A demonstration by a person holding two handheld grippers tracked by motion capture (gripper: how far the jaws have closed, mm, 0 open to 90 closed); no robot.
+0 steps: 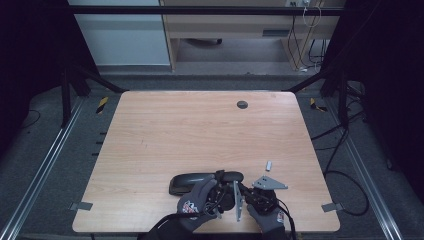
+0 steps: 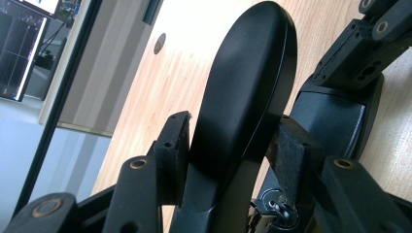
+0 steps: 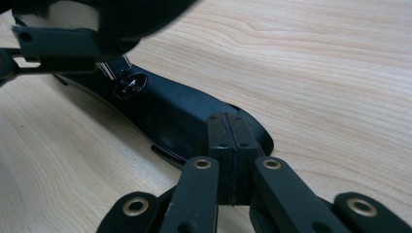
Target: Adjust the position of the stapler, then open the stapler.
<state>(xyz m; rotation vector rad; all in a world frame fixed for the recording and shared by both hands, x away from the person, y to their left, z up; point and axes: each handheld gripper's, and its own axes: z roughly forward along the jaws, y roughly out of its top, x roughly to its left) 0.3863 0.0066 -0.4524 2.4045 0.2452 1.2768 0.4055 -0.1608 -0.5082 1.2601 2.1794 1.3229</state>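
A black hinged thing like a large stapler (image 1: 187, 183) lies near the table's front edge. My left gripper (image 2: 232, 138) is shut on its raised, curved top arm (image 2: 248, 73), one pad on each side. Beneath the arm lies the flat base (image 2: 330, 116). In the high view the left gripper (image 1: 222, 179) sits at the thing's right end. My right gripper (image 3: 228, 128) is shut with nothing between its pads, and its tips rest on the end of the base (image 3: 170, 104). A round hinge pin (image 3: 130, 85) shows farther along the base. The right gripper (image 1: 246, 192) is just right of the left one.
A small silver piece (image 1: 268, 164) lies on the wooden table (image 1: 200, 130), just beyond the right gripper. A dark cable hole (image 1: 242, 104) sits near the far edge. Metal rails and cables run along both sides on the floor.
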